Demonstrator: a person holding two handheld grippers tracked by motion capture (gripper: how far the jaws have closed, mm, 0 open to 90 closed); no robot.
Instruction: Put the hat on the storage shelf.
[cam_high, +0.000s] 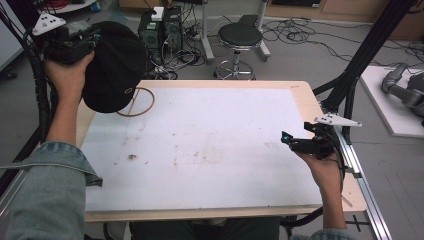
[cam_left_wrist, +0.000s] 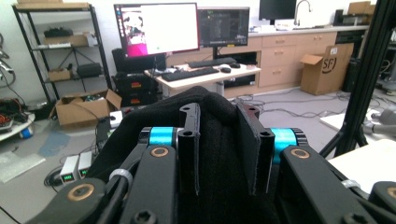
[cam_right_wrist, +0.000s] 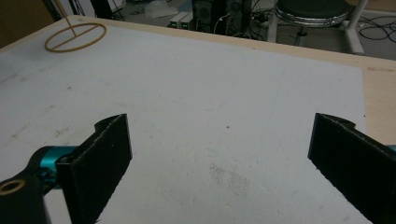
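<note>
**High off the table's far left corner, a black hat rode in the left gripper**

Between the jaws of the left gripper (cam_left_wrist: 219, 154) sat a fold of black fabric, pinched tight, and that fabric was the black hat (cam_high: 116, 67). From above, the left gripper (cam_high: 85, 42) was lifted well clear of the table (cam_high: 210, 150), with the hat hanging off its front and drooping just over the far left corner. Directly below the hat lay a wooden ring stand (cam_high: 137, 102), a thin hoop flat on the board with a slim stick rising from it; its top was hidden behind the hat, so whether hat and stick touched could not be told.

Across the board, well apart from all that, the right gripper (cam_high: 295, 143) hovered low by the right edge with its jaws spread wide and nothing between them. Its own camera looked past both pads (cam_right_wrist: 100, 158) over bare white surface to the wooden ring stand (cam_right_wrist: 74, 36) at the far corner.

The step in hand looked like a carry: hat up, ready to be hung or set on that stand. The next move probably called for lowering the crown squarely over the stick, slowly, since soft fabric sags and could snag or tip so light a frame. The free gripper might have steadied the hoop.

As for containers, none stood on the table; the hat's own hollow could not be seen into.
</note>
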